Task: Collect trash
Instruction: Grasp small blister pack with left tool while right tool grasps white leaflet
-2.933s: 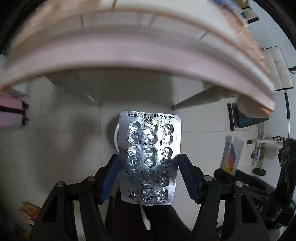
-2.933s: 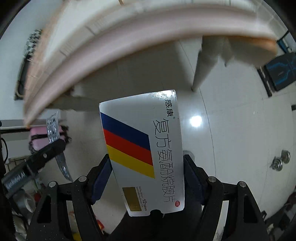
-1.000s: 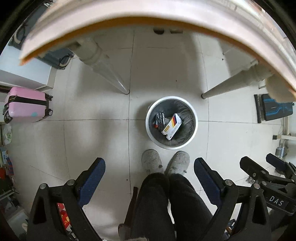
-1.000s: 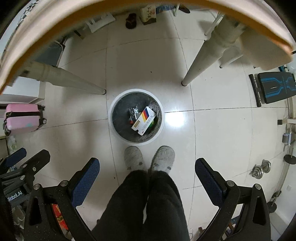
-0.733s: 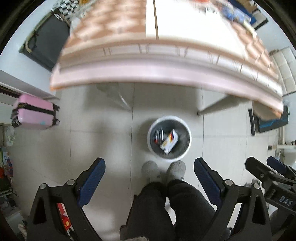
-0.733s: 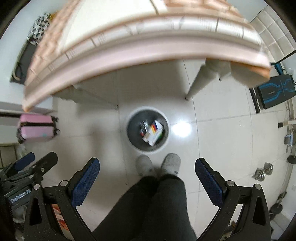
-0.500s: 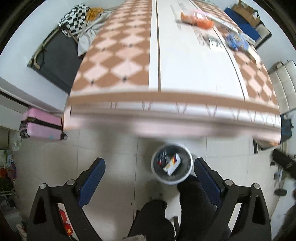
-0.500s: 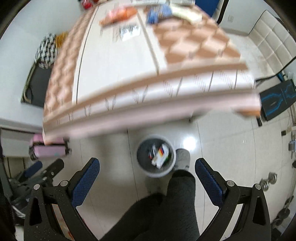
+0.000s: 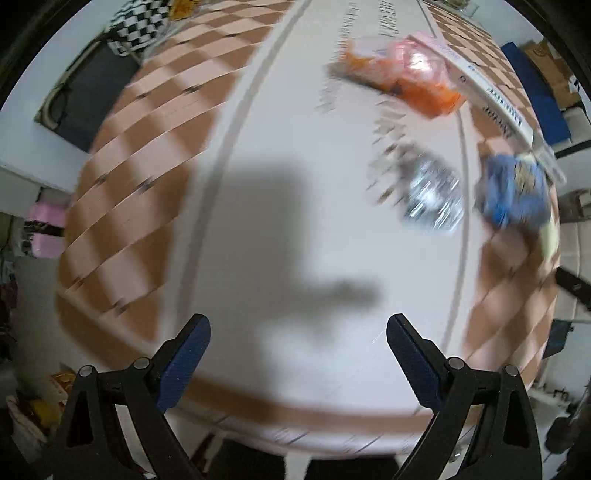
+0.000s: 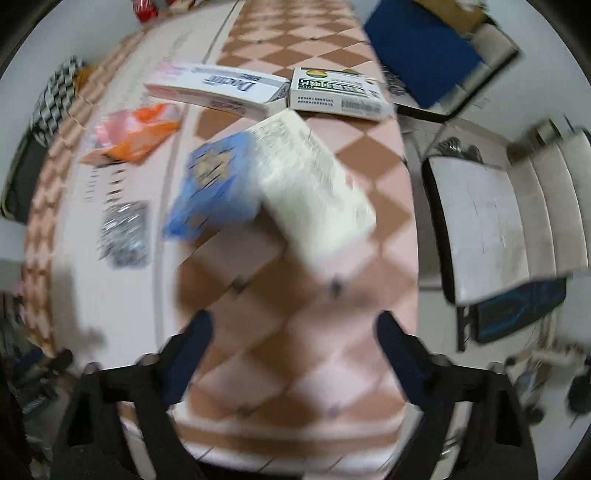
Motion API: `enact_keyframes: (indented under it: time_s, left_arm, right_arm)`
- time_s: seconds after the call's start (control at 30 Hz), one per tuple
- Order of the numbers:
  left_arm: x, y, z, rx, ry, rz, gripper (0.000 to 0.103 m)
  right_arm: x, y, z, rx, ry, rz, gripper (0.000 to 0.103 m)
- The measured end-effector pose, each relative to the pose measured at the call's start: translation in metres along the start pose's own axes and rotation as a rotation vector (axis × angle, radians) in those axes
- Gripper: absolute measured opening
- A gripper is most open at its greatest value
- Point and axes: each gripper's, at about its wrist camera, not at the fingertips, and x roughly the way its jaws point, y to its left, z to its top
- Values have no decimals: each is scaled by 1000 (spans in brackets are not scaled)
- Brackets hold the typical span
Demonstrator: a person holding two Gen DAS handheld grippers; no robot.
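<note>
Left gripper: jaws spread wide, nothing between them; points down over the white centre strip of the table, its shadow on the surface just ahead.

Right gripper: jaws apart and empty, having just been closing partway; points down over the checkered band near the table's edge.

Table: white centre panel flanked by bands of pink and brown diamond check, with a pink and brown border at the near edge. Both views are motion-blurred.

Trash on the table, all lying loose and untouched:
- Cream box: fine print on its face, tilted, nearest the right gripper; touching the blue packet.
- Blue packet: crumpled, on the line between white panel and check.
- Silver blister sheet: on the white panel, beside the blue packet.
- Orange and pink wrapper: further up the white panel.
- Long white carton: blue lettering, pink end, at the far side.
- White box with green and yellow top: just beside the carton's end.

Room: pale tiled floor; cushioned white bench to the right of the table; checkered black and white cloth beyond its far left corner; pink suitcase at the left.
</note>
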Motion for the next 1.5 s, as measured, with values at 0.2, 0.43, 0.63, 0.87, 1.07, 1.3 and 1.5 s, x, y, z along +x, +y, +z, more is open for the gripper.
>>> enact_keyframes:
  time_s: [0.2, 0.43, 0.63, 0.87, 1.07, 1.3, 1.5]
  left_arm:
    - [24, -67, 57, 52, 24, -67, 97]
    - [40, -100, 80, 145, 49, -32, 85]
    - [48, -101, 88, 136, 62, -25, 69]
    - [40, -85, 74, 145, 45, 5, 53]
    - [31, -70, 54, 165, 34, 50, 52]
    - [38, -57, 48, 123, 56, 35, 55]
    - [38, -45, 49, 116, 66, 25, 55]
  right_arm:
    - [48, -6, 68, -153, 83, -1, 86]
    - [76, -3, 97, -182, 129, 13, 83]
    - [66, -31, 62, 8, 159, 52, 83]
    - [63, -49, 34, 150, 205, 137, 85]
    - [73, -32, 48, 66, 164, 57, 85]
    - [70, -16, 36, 12, 99, -28, 81]
    - [67, -15, 32, 14, 128, -29, 82]
